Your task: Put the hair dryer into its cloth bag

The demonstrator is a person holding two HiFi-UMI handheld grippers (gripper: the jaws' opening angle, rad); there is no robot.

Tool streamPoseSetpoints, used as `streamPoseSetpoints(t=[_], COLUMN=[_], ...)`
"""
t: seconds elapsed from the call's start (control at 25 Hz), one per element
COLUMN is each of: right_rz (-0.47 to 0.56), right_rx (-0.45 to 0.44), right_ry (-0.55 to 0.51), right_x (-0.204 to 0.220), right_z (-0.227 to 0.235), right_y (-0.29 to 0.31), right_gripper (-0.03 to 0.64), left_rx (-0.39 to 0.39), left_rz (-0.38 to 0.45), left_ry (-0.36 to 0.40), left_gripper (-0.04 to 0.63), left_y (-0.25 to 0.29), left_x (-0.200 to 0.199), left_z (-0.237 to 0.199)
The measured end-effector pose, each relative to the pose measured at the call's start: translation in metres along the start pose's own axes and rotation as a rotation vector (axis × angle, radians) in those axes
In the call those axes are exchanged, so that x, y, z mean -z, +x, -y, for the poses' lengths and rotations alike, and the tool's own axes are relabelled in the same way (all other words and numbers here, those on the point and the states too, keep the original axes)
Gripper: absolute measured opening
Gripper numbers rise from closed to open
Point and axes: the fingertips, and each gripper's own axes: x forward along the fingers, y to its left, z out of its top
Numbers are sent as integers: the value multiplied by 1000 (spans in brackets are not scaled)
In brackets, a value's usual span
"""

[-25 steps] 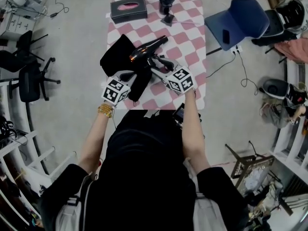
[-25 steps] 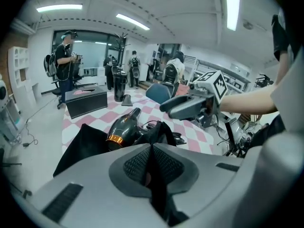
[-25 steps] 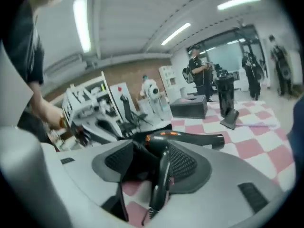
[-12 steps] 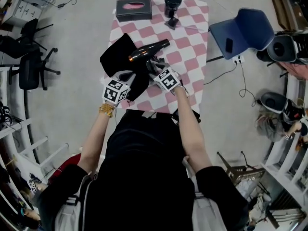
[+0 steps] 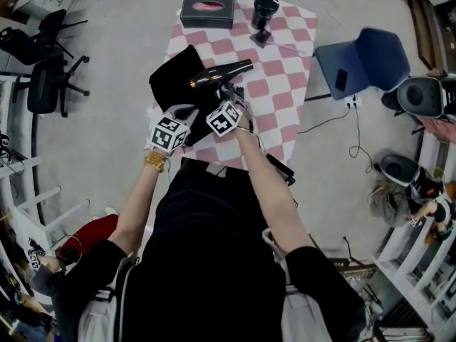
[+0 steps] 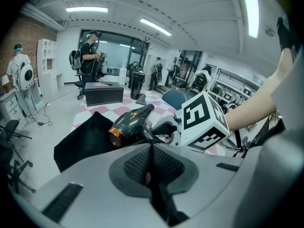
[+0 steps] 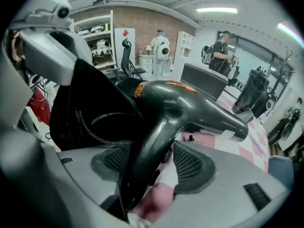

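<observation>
Hair dryer (image 5: 222, 72): handle pinched in right tongs (image 7: 159, 163), held near counter's (image 5: 281, 70) left edge, rear end facing cloth bag (image 5: 177, 80). Left tongs (image 6: 151, 163) clamped on bag's rim, apparently holding the mouth up for loading.

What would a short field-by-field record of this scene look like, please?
Table: pink and white checked cloth
Bag: black, on the table at the head view's left
Dryer: dark grey, rear end over the bag, not inside it
Left gripper: shut, pinching the bag's near edge
Right gripper: shut on the dryer's handle
Box: dark, at the table's far end, apart from the bag
</observation>
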Motion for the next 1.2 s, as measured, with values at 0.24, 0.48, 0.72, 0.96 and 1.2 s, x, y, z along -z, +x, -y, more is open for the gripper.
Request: streamPoseSetpoints(t=[0.24, 0.48, 0.72, 0.96, 1.2], right_rz=[-40, 75, 162, 235, 356], right_rx=[25, -81, -176, -174, -327], right_ry=[77, 197, 88, -148, -164], right_x=[3, 9, 36, 41, 44], right_z=[7, 17, 27, 37, 37], right_y=[5, -39, -97, -149, -190], right_gripper=[270, 219, 210, 204, 206], left_rx=[-24, -24, 18, 26, 18], left_rz=[-10, -18, -43, -64, -42], left_ry=[-34, -12, 70, 97, 50], left_gripper=[27, 27, 28, 27, 28], left_y=[-4, -8, -1, 6, 6], left_x=[15, 9, 9, 10, 2], left_z=[4, 2, 12, 13, 9])
